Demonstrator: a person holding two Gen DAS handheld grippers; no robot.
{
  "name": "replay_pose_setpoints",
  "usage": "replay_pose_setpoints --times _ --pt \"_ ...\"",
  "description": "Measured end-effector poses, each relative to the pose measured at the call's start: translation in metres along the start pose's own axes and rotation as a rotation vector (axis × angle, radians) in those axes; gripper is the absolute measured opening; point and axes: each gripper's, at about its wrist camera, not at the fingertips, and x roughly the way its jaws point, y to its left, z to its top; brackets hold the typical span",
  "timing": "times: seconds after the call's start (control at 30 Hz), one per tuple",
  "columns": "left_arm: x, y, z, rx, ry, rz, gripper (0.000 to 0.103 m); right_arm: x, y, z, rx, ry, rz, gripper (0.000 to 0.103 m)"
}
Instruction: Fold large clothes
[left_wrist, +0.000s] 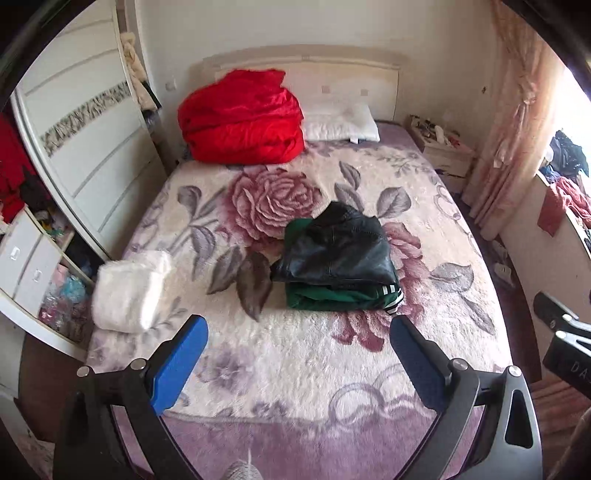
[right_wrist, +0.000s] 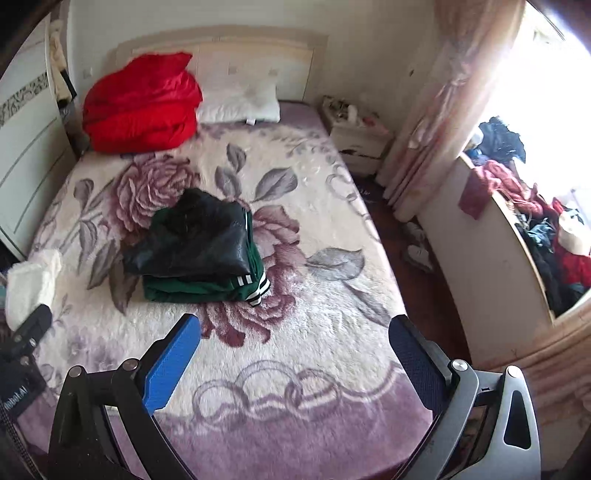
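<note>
Left claw (left_wrist: 298, 332) wide and empty, right claw (right_wrist: 295, 330) wide and empty, folded black jacket (left_wrist: 338, 251) on green garment (left_wrist: 343, 297) just beyond both, on the bed (left_wrist: 295, 369).

My left gripper (left_wrist: 298, 332) fills the lower frame, jaws spread wide, holding nothing. My right gripper (right_wrist: 295, 330) sits likewise low in its frame, wide apart, empty.

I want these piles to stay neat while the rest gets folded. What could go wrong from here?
1. The black jacket sits askew on the folded green garment, overhanging toward the left; it looks slick, so a nudge may slide it off.
2. The white bundle lies at the bed's left edge and could tip to the floor.
3. Both grippers hang empty with jaws open; the stack sits mid-bed, leaving little room to spread another large item.
</note>
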Motion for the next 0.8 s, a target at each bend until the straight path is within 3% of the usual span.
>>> replay_pose_setpoints --times 0.2,0.43,0.8 --pt "-0.080 0.006 -0.011 -0.018 -0.070 0.020 0.101 -0.099 -0.025 -0.016 0.000 -0.092 -0.001 0.103" --pt "-0.146 0.008 -0.020 -0.024 -0.148 0.022 0.101 -0.196 -0.052 -0.037 0.007 -0.183 0.035 0.103" --pt "-0.192 0.009 -0.040 -0.040 -0.213 0.023 0.101 -0.270 -0.065 -0.063 -0.010 -0.263 0.069 0.103"
